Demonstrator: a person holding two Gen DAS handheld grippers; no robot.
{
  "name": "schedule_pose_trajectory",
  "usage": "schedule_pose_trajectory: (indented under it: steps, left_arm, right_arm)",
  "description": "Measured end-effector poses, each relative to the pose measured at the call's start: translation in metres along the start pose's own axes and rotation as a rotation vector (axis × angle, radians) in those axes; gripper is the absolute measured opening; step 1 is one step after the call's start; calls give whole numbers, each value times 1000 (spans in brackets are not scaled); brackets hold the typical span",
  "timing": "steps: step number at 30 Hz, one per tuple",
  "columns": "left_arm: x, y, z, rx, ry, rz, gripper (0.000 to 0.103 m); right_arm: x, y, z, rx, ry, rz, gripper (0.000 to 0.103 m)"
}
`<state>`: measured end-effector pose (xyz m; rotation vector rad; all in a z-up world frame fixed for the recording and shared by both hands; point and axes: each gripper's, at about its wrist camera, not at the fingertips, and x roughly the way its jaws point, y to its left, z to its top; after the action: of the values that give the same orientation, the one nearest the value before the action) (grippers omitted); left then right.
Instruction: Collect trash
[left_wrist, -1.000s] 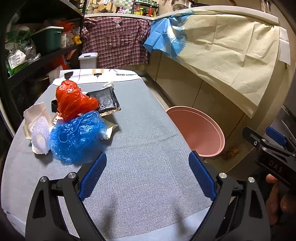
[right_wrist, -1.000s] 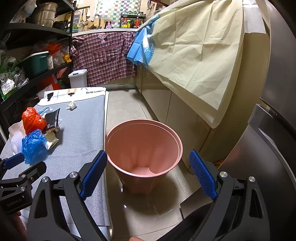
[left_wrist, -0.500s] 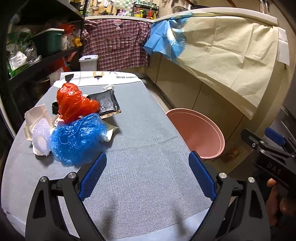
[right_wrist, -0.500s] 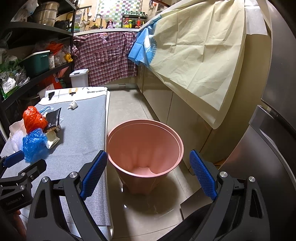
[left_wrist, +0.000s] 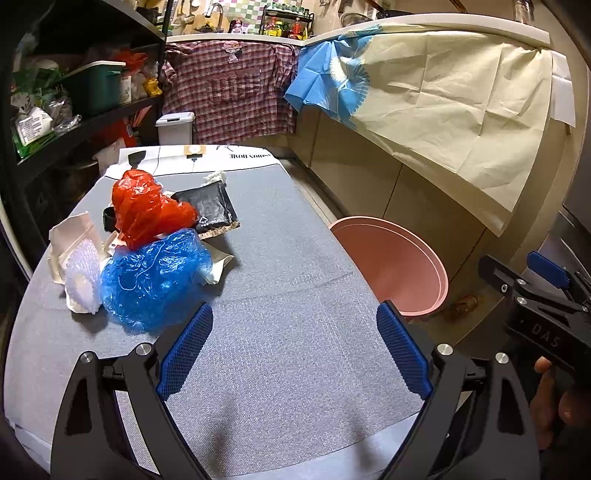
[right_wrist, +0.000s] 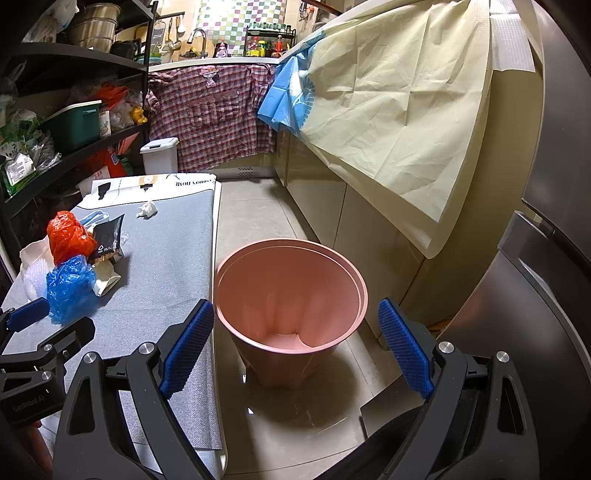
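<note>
1. Trash lies heaped on the grey bench (left_wrist: 288, 295), toward 10 o'clock in the left wrist view: a crumpled blue plastic bag (left_wrist: 155, 277) nearest the camera, a red plastic bag (left_wrist: 147, 210) just behind and touching it, and a black foil pouch (left_wrist: 210, 210) beside the red one at its 3 o'clock.
2. White bubble wrap (left_wrist: 83, 280) and a pale paper bag (left_wrist: 74, 236) sit against the blue bag at its 9 o'clock; a small white crumpled scrap (left_wrist: 214, 178) lies apart at the far end, near 12 o'clock of the heap.
3. Left tongs (left_wrist: 291, 347) are spread wide, hovering over bare bench surface with nothing between the blue pads; the blue bag lies just beyond the left pad.
4. Right tongs (right_wrist: 295, 347) are likewise spread and hold nothing, poised above the floor with the pink bin (right_wrist: 291, 295) framed between the pads.
5. That bin stands upright on the tiled floor (right_wrist: 255, 210), just beside the bench's long edge, at 3 o'clock of the heap; it looks bare inside as far as can be seen.
6. From the right wrist view the heap sits at 9 o'clock, well apart from the bin, with the left tongs at about 8 o'clock.
7. A cream sheet (right_wrist: 388, 110) hangs over the cabinets at 1 o'clock.
</note>
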<state>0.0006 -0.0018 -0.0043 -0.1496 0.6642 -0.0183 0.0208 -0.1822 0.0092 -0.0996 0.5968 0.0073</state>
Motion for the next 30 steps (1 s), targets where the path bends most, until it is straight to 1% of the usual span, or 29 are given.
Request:
schedule_pose_trajectory:
  steps: [7, 9, 17, 19, 21, 24, 27, 30]
  left_arm:
    - [0, 1, -1, 10, 4, 1, 87]
    - [1, 0, -1, 14, 4, 7, 83]
    - [3, 5, 1, -9, 10, 37, 78]
    - [2, 8, 1, -21, 10, 51, 78]
    - [1, 10, 3, -37, 11, 71, 69]
    - [1, 13, 6, -55, 15, 95, 63]
    - [1, 17, 8, -71, 17, 110, 60]
    - [0, 21, 8, -86, 15, 118, 59]
  right_arm:
    - [-1, 1, 0, -1, -3, 4, 89]
    - [-2, 1, 0, 0, -5, 7, 89]
    - [-4, 0, 1, -5, -17, 21, 88]
    - [-4, 0, 1, -5, -22, 25, 84]
    - [-6, 0, 0, -2, -32, 39, 82]
    - [-9, 0, 0, 4, -54, 59, 74]
    - [-11, 0, 1, 25, -77, 97, 70]
    - [-9, 0, 3, 39, -77, 105, 65]
